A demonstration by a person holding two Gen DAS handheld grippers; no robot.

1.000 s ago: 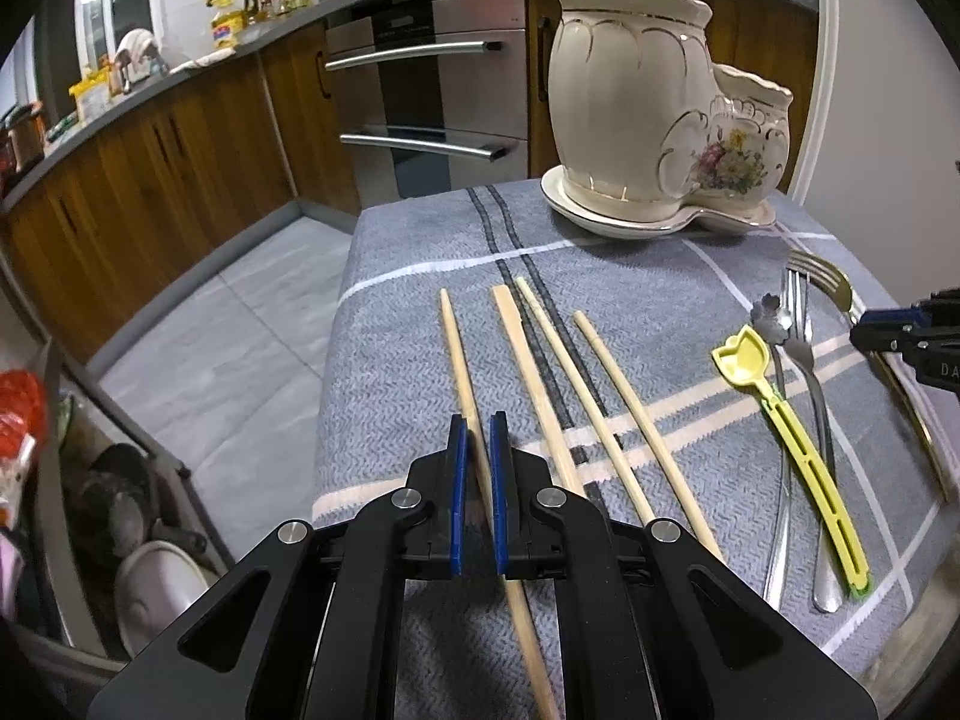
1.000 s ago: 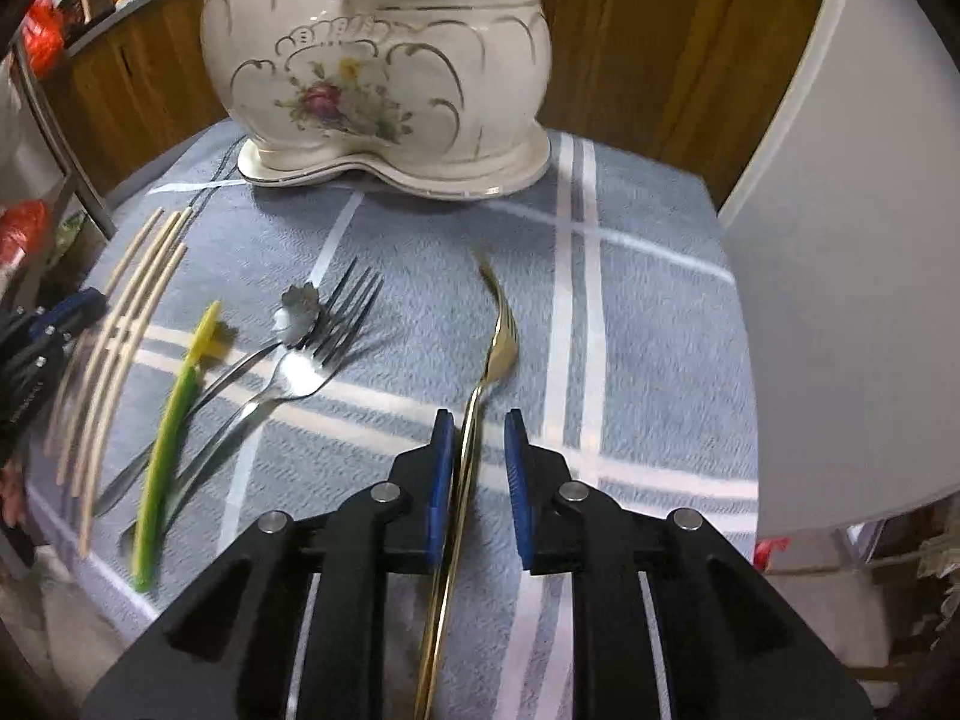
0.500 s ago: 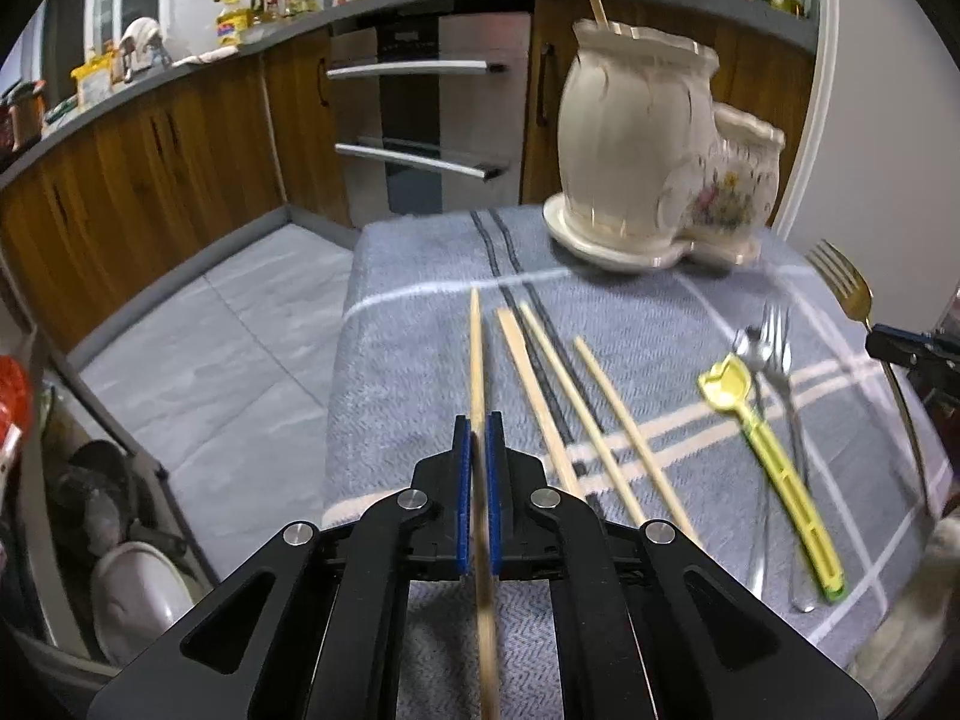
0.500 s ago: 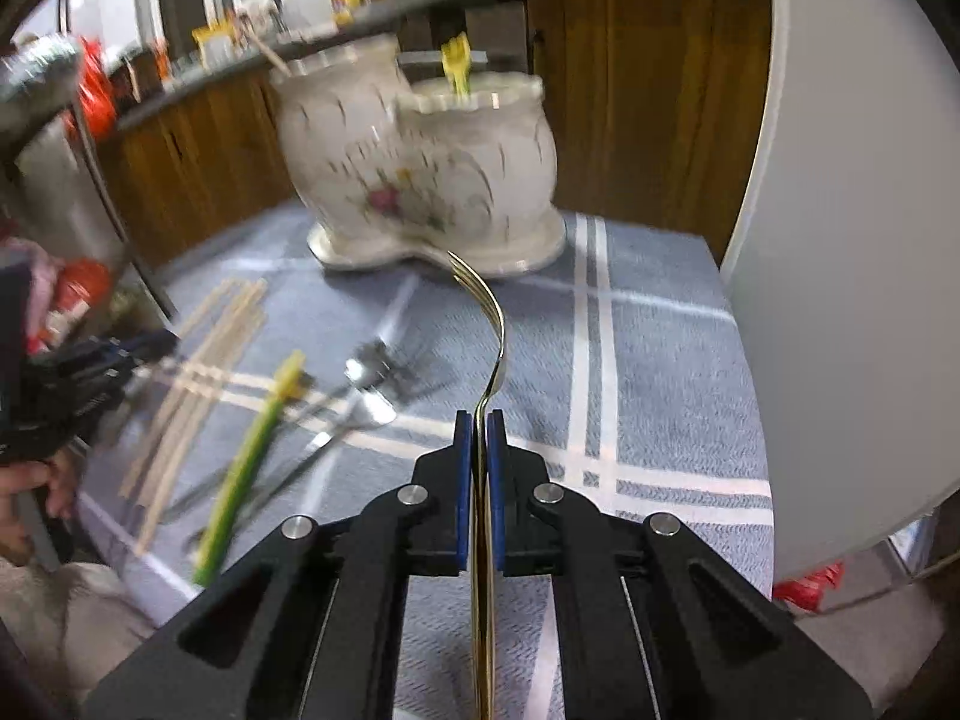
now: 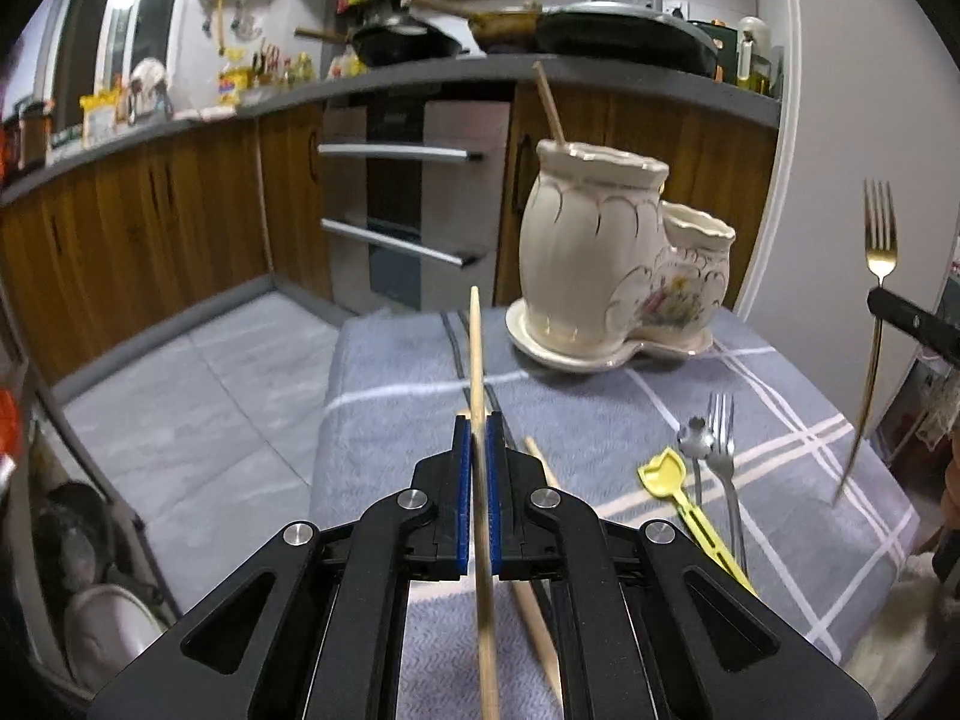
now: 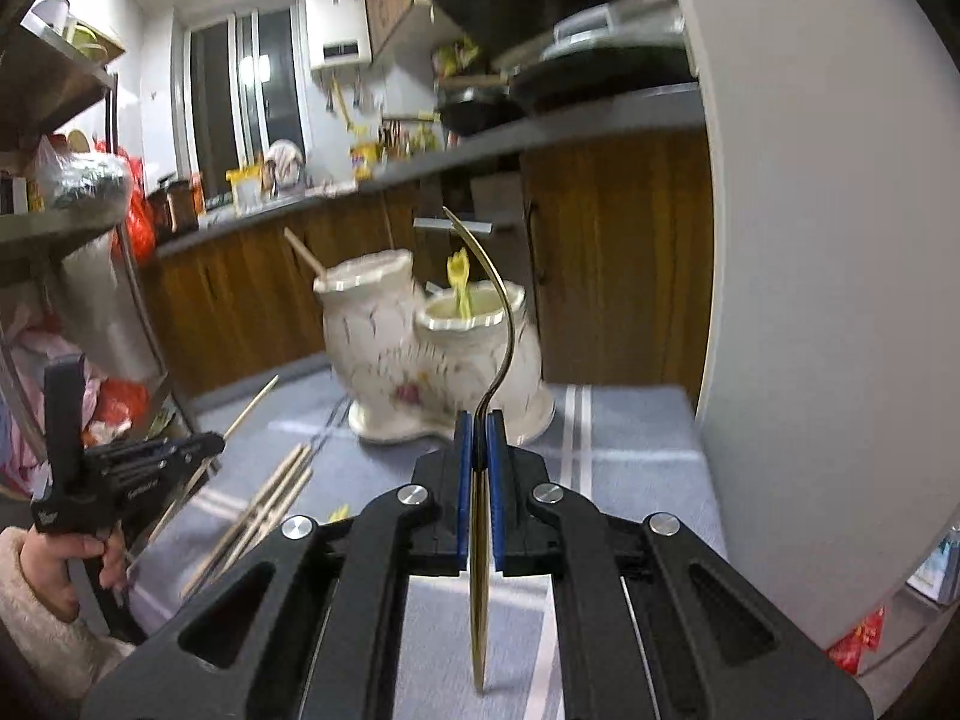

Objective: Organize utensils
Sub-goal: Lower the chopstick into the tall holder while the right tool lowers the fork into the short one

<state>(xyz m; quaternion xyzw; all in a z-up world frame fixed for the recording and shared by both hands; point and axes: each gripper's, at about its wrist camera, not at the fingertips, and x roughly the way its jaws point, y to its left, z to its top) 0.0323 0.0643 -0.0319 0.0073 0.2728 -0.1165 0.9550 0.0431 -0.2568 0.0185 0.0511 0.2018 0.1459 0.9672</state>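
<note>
Chopstick in one hand, fork in the other: we see our left gripper (image 5: 478, 420) clamped tight on a long pale wooden chopstick (image 5: 474, 354), blue pads pressed flat against its sides, the stick pointing up and away over the grey cloth with white stripes (image 5: 600, 414) that covers the table. Our right gripper (image 6: 479, 417) is closed just as firmly on the slim handle of a gold metal fork (image 6: 503, 324), which curves upward in front of the cream ceramic double-pot utensil holder with a floral print (image 6: 420, 354). From the left view that same fork stands upright in the air at the far right, tines up, clear of the cloth. Holder sits on its own saucer at the far end of the table, with one wooden chopstick leaning in the taller pot and a small yellow utensil poking out of the shorter one. Down on the cloth we still have loose wooden chopsticks (image 6: 264, 504) lying side by side, plus a yellow plastic spoon (image 5: 690, 510), a silver fork (image 5: 726, 462) and a silver spoon (image 5: 695, 444) close together, near the right edge.
</note>
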